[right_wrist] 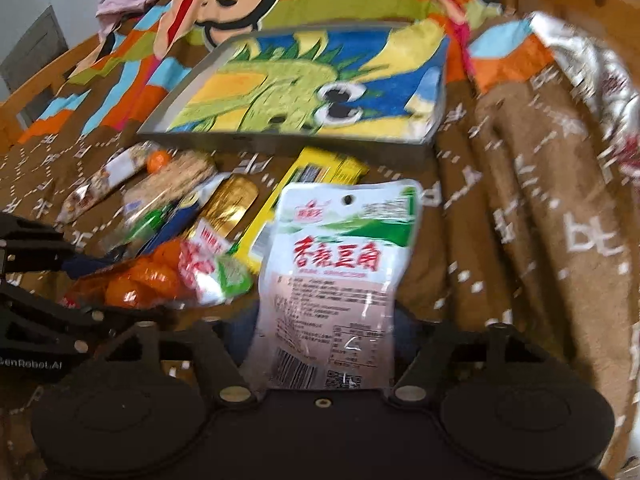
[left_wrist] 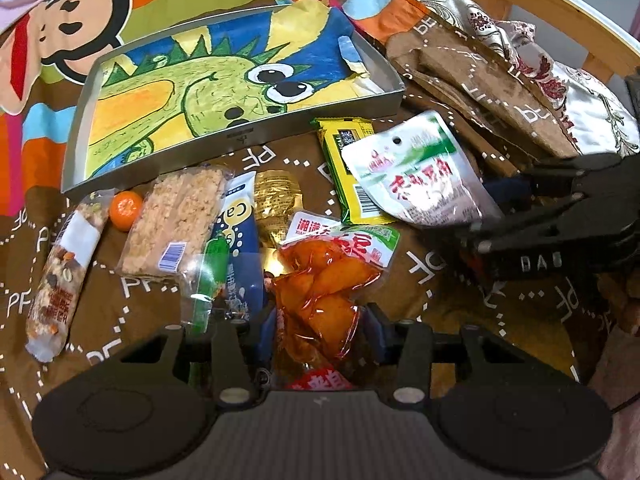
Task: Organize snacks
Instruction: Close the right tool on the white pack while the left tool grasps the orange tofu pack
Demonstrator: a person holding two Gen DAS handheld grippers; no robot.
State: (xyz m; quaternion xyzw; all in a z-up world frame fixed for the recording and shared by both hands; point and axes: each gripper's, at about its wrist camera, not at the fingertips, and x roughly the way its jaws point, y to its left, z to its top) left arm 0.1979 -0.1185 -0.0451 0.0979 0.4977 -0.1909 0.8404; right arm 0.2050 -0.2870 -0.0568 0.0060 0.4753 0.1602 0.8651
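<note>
Snacks lie in a loose heap on the blanket [left_wrist: 460, 292], just in front of the tray [left_wrist: 236, 138], which holds none yet. My left gripper [left_wrist: 320, 322] has its jaws part-closed around the orange pouch [left_wrist: 320, 292]. My right gripper [right_wrist: 320, 330] has its jaws wider on the white pouch [right_wrist: 340, 264]; I can't tell if either pair is pinching. Both packs are slick film, so I risk one slipping free, or dragging the yellow pack [left_wrist: 344, 168] lying under the white one.

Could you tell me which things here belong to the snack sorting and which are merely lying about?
For the job:
- tray
- orange pouch
- white pouch
- yellow packet
- nut bar

Lying about:
- brown blanket
- silver floral fabric
</note>
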